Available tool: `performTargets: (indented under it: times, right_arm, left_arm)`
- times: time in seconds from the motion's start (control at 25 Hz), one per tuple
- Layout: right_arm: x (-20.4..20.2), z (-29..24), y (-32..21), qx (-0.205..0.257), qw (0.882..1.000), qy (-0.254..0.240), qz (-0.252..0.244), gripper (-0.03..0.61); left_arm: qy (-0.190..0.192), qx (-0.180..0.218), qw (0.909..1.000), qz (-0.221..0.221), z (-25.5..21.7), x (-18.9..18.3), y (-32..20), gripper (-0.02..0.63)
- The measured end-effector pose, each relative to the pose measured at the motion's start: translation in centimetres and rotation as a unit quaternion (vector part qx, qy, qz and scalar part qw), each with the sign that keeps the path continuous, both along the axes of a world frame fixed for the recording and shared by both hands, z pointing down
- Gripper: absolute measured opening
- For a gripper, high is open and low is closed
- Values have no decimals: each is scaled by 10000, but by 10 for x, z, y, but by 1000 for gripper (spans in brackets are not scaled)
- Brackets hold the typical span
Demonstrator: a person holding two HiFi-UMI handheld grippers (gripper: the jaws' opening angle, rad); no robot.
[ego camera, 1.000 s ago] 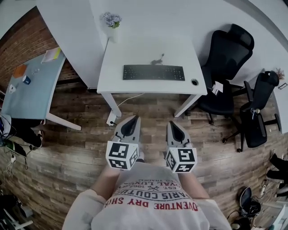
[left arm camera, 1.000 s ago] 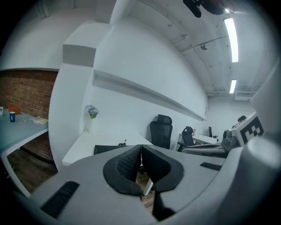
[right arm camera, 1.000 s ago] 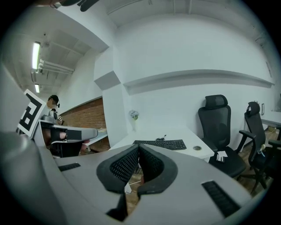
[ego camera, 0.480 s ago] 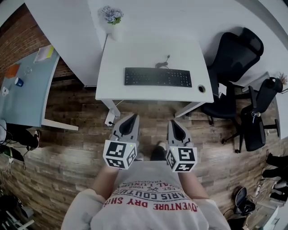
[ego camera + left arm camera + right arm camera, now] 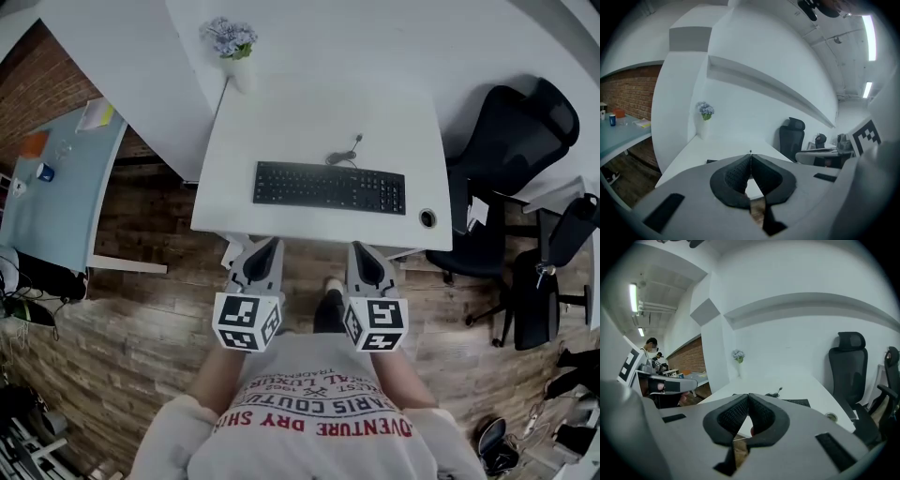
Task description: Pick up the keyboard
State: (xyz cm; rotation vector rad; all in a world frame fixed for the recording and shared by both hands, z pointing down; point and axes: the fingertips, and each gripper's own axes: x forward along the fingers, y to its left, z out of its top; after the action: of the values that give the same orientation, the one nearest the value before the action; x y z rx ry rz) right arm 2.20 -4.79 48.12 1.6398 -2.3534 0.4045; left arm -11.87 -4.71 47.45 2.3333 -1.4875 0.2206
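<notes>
Risk sits with the fingers: left gripper (image 5: 266,246) and right gripper (image 5: 360,247) are both pressed together and empty. The keyboard (image 5: 329,187) lies just ahead of the fingertips on the desk (image 5: 281,112); unopened, they would likely shove it.

I'm wearing a light grey sweatshirt (image 5: 314,412) with long sleeves and rows of dark lettering over one red row. Beyond the sweatshirt, the left gripper (image 5: 271,243) and right gripper (image 5: 359,247) are tapered grey shells. The left cube (image 5: 247,322) and right cube (image 5: 375,323), nearest the sweatshirt, are white with black squares. The fingers (image 5: 733,176) are black, curved and dimpled.
</notes>
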Motion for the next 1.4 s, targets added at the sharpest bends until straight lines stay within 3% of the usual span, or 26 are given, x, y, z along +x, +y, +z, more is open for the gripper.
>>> performTargets:
  times: [0.48,0.72,1.0,1.16,1.32,1.36,1.4]
  right_arm:
    - [97,13,-140,-239,9985,58,-484,25]
    - [127,44,-172,-636,9974,105,-316,25]
    - [128,72,-193,-967,9948,-206,-247,25]
    - [130,100,-191,-1346,9896,-153,-478,25]
    - [146,131,-197,-1684,9852,34,-314,26]
    - [151,139,-198,-1791,9835,51,-238,34]
    - [156,147,-199,-1901,9816,48,-165,84]
  left_arm:
    - [-5,-573,9955,-757,28,70,-117,26]
    - [-128,-900,9921,-860,53,83,-148,26]
    - [-203,-1212,9897,-740,82,72,-175,26]
    - [-385,-1720,9804,-884,114,39,-185,26]
    - [-475,-2116,9737,-696,145,12,-191,28]
    - [-490,-2202,9718,-685,152,5,-190,28]
    - [-513,-2272,9698,-723,158,-4,-190,28]
